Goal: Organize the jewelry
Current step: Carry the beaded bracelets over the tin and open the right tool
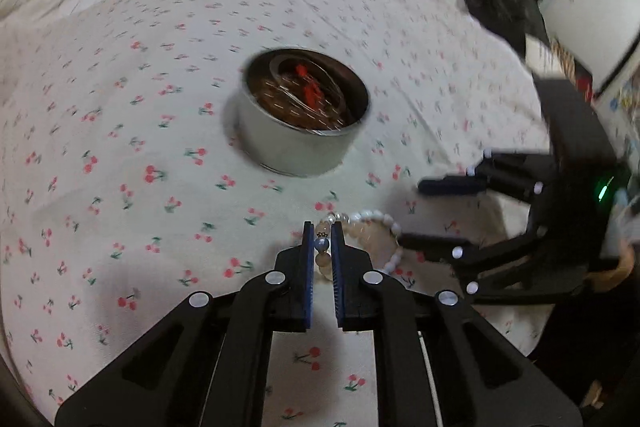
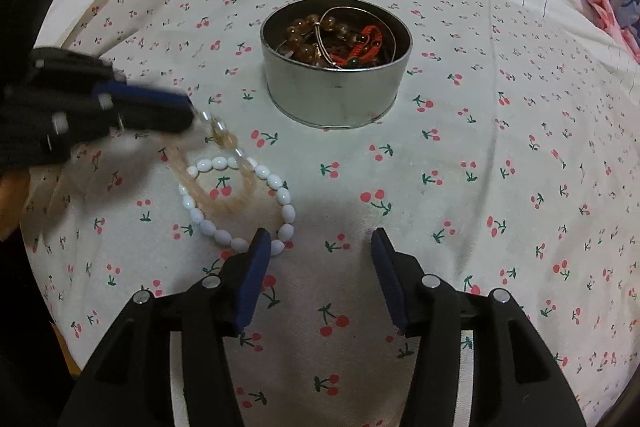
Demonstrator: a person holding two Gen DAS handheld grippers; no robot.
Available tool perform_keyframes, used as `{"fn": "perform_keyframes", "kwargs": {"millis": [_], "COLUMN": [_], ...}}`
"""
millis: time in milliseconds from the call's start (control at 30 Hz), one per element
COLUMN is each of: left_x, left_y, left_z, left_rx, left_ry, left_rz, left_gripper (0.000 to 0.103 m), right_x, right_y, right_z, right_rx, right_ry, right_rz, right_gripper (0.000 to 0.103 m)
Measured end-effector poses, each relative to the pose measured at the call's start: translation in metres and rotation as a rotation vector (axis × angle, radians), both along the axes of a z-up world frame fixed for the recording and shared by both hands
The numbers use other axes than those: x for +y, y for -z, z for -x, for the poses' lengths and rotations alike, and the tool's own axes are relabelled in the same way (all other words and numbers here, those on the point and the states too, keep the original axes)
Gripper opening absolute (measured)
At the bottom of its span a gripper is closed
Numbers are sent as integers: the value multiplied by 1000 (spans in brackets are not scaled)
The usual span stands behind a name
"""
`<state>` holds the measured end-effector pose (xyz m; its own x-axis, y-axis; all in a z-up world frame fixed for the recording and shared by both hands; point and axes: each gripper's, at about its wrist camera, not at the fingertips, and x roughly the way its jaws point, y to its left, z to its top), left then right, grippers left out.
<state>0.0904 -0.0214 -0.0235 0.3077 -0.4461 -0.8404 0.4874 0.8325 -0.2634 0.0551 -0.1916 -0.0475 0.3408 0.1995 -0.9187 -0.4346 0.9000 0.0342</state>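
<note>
Some jewelry is in our tin (image 2: 336, 95) already. Our left gripper (image 1: 322, 239) grasps the peach bracelet (image 1: 323, 259); our right gripper (image 2: 318, 247) is released, and the white bracelet (image 2: 240, 203) waits.

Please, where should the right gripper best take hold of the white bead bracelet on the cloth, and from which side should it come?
Grip the near arc of the white bead bracelet, beside the right gripper, coming from above with one finger inside the loop. It lies flat on the cherry cloth, and the far arc crosses the peach bracelet held by the left gripper.

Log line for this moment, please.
left gripper: shut on peach bead bracelet | right gripper: open, empty | white bead bracelet: on cloth
</note>
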Motion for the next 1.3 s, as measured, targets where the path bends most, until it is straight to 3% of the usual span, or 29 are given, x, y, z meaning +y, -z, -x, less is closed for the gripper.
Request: {"fn": "perform_keyframes", "kwargs": {"millis": [133,300,333,367,433,500,567,900,1167,1300], "left_x": [9,-1,0,-2,-3,-3,-6,-4,-26,-44], "left_y": [9,28,29,30,31,30,23,-36,-73,-77], "left_z": [-8,-6,-9,-8,-10,-9,-6,1,-18,-33], "left_rx": [5,17,9,1,1,4,-18,-118,-188,-202], "left_ry": [-71,-54,-54,-51,-55,-49,-32,-9,-34,-48], "left_rz": [-96,-237,-254,-265,-270,-263,-260,-93,54,127], "left_gripper": [8,13,19,24,24,8,7,7,7,7], "right_x": [3,17,20,22,30,35,31,-12,-26,-34], "right_y": [-5,-3,0,2,4,1,-5,-65,-94,-104], "right_z": [-1,-3,-4,-4,0,3,3,0,-14,-24], "right_rx": [-36,-49,-43,-31,-32,-51,-63,-147,-214,-242], "right_ry": [0,-21,-23,-31,-65,-80,-67,42,122,168], "right_rz": [1,-16,-18,-30,-32,-16,-45,-294,-378,-409], "right_gripper": [52,52,48,33,12,8,8,8,8,8]}}
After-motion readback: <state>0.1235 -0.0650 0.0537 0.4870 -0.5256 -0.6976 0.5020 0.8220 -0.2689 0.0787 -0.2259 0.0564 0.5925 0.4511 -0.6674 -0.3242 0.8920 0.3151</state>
